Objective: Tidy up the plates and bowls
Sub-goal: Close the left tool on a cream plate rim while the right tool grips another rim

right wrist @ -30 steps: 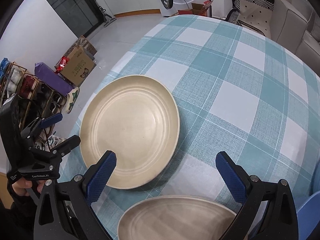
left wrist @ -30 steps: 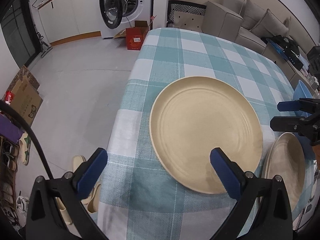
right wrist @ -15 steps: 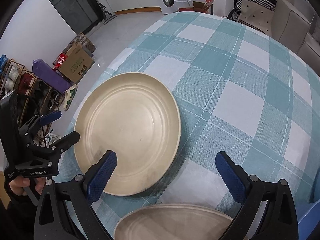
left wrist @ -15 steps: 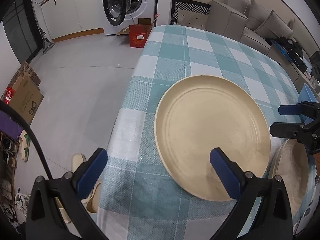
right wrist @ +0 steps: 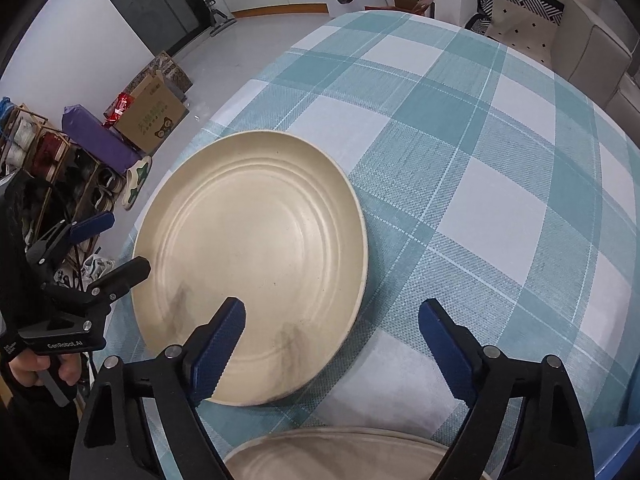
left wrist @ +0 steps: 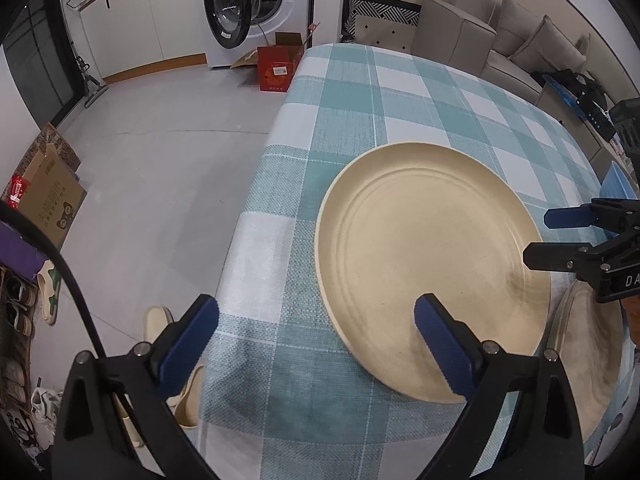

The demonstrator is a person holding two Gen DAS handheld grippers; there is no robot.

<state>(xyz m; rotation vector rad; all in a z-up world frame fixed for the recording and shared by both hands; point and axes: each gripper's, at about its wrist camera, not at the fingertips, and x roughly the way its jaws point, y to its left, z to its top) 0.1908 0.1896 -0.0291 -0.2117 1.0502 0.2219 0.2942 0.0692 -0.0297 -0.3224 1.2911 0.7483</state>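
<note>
A large cream plate lies flat on the teal checked tablecloth near the table's corner; it also shows in the right wrist view. A second cream plate lies just right of it, also seen at the bottom of the right wrist view. My left gripper is open and empty at the plate's near left edge, its right finger over the rim. My right gripper is open and empty over the large plate's near edge.
A blue item lies at the table's right side. The table edge drops to the floor on the left. On the floor are slippers, cardboard boxes, a red box and a washing machine.
Both grippers have moved left. The large plate now sits further right in the left view, and the right gripper hangs over its near edge. Both stay open.
</note>
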